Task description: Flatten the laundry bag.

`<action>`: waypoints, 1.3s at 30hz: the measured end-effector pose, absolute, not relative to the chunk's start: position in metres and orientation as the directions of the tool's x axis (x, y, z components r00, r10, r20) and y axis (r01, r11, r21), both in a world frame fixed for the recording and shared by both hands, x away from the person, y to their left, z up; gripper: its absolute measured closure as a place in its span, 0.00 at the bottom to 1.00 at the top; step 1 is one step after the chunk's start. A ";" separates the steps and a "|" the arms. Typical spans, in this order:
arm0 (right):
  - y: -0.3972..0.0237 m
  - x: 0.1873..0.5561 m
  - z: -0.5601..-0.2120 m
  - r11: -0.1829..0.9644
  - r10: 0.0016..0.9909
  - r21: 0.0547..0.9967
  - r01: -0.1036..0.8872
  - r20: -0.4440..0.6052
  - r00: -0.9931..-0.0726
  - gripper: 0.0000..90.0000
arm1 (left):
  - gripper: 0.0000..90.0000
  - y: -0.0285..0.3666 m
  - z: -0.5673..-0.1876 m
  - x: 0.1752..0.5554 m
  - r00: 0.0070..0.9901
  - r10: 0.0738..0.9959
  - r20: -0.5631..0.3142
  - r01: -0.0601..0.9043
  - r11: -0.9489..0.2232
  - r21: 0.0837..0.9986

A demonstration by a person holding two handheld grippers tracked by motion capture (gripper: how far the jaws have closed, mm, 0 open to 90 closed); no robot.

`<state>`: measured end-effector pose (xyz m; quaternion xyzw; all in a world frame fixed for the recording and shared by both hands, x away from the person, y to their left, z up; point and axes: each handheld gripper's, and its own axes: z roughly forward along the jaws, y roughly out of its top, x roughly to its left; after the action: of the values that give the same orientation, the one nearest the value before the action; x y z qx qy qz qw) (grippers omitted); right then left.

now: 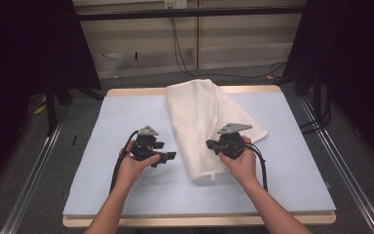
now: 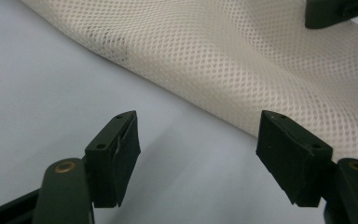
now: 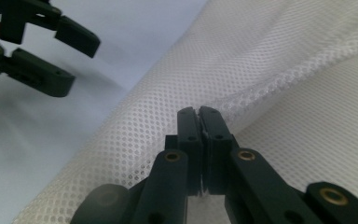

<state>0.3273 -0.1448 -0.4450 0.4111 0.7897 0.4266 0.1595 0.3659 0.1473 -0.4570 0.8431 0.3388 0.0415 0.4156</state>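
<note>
In the high view we see an evenly lit tabletop (image 1: 126, 105), bright at the centre of the frame, while the upper left and upper right corners sink into near black. Shadows under the hands are faint and soft, and the picture is slightly grainy, with no glare.

In the left gripper view we find the mesh cloth (image 2: 242, 60) fairly sharp at the top of the frame, and the left claw (image 2: 196, 158) at the bottom slightly soft, casting a diffuse shadow.

In the right gripper view the right claw (image 3: 199, 140) is crisp at centre, its base blurred at the lower edge; the mesh looks washed out toward the upper right.
</note>
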 end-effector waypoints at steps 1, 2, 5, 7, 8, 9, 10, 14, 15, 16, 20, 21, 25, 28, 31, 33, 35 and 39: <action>-0.141 0.326 -0.445 0.306 0.778 0.806 0.507 0.095 -0.621 0.98 | 0.33 0.147 -0.456 0.366 0.766 0.609 -0.208 0.536 -0.426 0.728; -0.137 0.324 -0.444 0.320 0.769 0.806 0.498 0.086 -0.634 0.98 | 0.33 0.147 -0.456 0.366 0.764 0.612 -0.206 0.536 -0.423 0.731; -0.129 0.322 -0.445 0.330 0.752 0.806 0.492 0.091 -0.653 0.98 | 0.33 0.148 -0.455 0.367 0.758 0.618 -0.211 0.542 -0.415 0.730; -0.125 0.321 -0.447 0.341 0.744 0.806 0.485 0.085 -0.663 0.98 | 0.33 0.149 -0.455 0.367 0.752 0.622 -0.217 0.549 -0.410 0.728; -0.124 0.320 -0.448 0.336 0.743 0.809 0.483 0.087 -0.664 0.98 | 0.33 0.150 -0.455 0.368 0.753 0.620 -0.218 0.548 -0.410 0.729; -0.122 0.319 -0.448 0.338 0.740 0.811 0.478 0.085 -0.667 0.98 | 0.33 0.150 -0.455 0.368 0.752 0.622 -0.220 0.550 -0.408 0.729; -0.121 0.318 -0.449 0.341 0.735 0.813 0.473 0.084 -0.673 0.98 | 0.33 0.150 -0.455 0.368 0.749 0.625 -0.218 0.552 -0.408 0.727; -0.115 0.316 -0.450 0.340 0.724 0.823 0.455 0.080 -0.685 0.97 | 0.33 0.151 -0.454 0.369 0.741 0.636 -0.216 0.557 -0.402 0.727; -0.113 0.316 -0.450 0.337 0.722 0.825 0.454 0.084 -0.687 0.97 | 0.33 0.151 -0.454 0.369 0.741 0.637 -0.214 0.555 -0.402 0.728; -0.112 0.316 -0.450 0.335 0.721 0.828 0.449 0.082 -0.688 0.97 | 0.33 0.151 -0.454 0.369 0.739 0.637 -0.218 0.555 -0.393 0.733; -0.106 0.316 -0.450 0.338 0.711 0.828 0.447 0.087 -0.697 0.97 | 0.32 0.155 -0.451 0.370 0.734 0.646 -0.208 0.558 -0.401 0.726; -0.104 0.316 -0.450 0.339 0.706 0.830 0.443 0.087 -0.703 0.97 | 0.32 0.155 -0.451 0.370 0.730 0.652 -0.206 0.561 -0.399 0.725; -0.096 0.315 -0.449 0.343 0.696 0.834 0.433 0.084 -0.713 0.97 | 0.32 0.159 -0.449 0.370 0.721 0.665 -0.196 0.559 -0.391 0.731; -0.090 0.313 -0.448 0.343 0.685 0.839 0.422 0.083 -0.723 0.97 | 0.32 0.162 -0.447 0.370 0.716 0.669 -0.198 0.562 -0.384 0.732; -0.084 0.312 -0.447 0.342 0.675 0.843 0.415 0.088 -0.733 0.97 | 0.31 0.164 -0.447 0.371 0.713 0.671 -0.203 0.563 -0.376 0.736; -0.080 0.312 -0.447 0.346 0.668 0.845 0.407 0.082 -0.740 0.97 | 0.31 0.167 -0.446 0.371 0.707 0.677 -0.204 0.569 -0.374 0.733; -0.076 0.312 -0.446 0.350 0.660 0.845 0.404 0.083 -0.746 0.96 | 0.31 0.168 -0.445 0.370 0.694 0.694 -0.195 0.574 -0.368 0.732; -0.070 0.310 -0.445 0.353 0.653 0.845 0.402 0.085 -0.753 0.95 | 0.32 0.173 -0.443 0.370 0.687 0.701 -0.192 0.578 -0.366 0.730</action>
<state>0.3105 -0.0696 -0.4453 0.3249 0.8114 0.4669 0.1344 0.3702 0.1735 -0.4433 0.8229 0.3885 0.0759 0.4076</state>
